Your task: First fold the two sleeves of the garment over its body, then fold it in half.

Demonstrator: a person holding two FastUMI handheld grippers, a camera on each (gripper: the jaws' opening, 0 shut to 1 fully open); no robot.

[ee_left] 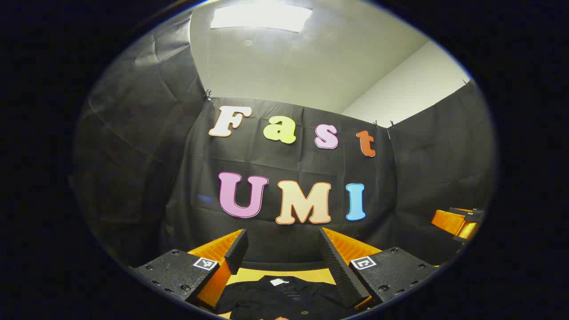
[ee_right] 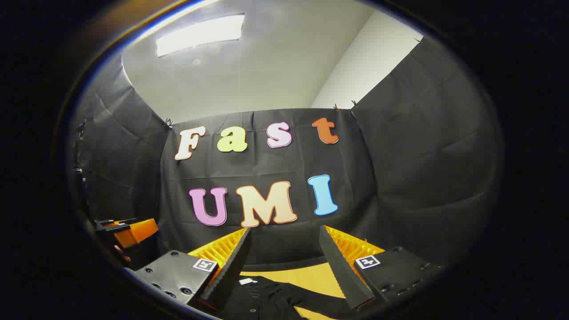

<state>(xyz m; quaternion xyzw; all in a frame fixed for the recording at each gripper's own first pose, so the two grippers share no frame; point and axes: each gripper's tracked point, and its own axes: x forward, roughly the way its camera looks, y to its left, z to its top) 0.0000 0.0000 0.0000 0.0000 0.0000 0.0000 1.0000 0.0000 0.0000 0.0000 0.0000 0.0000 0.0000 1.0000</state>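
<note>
A dark garment (ee_left: pixel 284 295) lies flat on the yellow table (ee_left: pixel 306 275), low down in the left gripper view. A small white tag (ee_left: pixel 279 282) sits at its collar, on the edge nearest the booth wall. In the right gripper view the same garment (ee_right: pixel 266 298) lies on the table (ee_right: pixel 311 278), and one part of it stretches out to the right like a sleeve.

The left tool (ee_left: pixel 284 249) is up above the garment, not touching it. Its two fingers are spread wide apart and hold nothing. The right tool (ee_right: pixel 286 251) is also up above the garment, with its fingers spread wide and nothing between them.

At the right edge of the left gripper view the other tool (ee_left: pixel 460 222) pokes in. At the left edge of the right gripper view the other tool (ee_right: pixel 129 231) pokes in too.

Behind the table hangs the black cloth wall (ee_left: pixel 289 169). A bright ceiling light (ee_left: pixel 261 17) shines above. Nothing lies on top of the garment.
</note>
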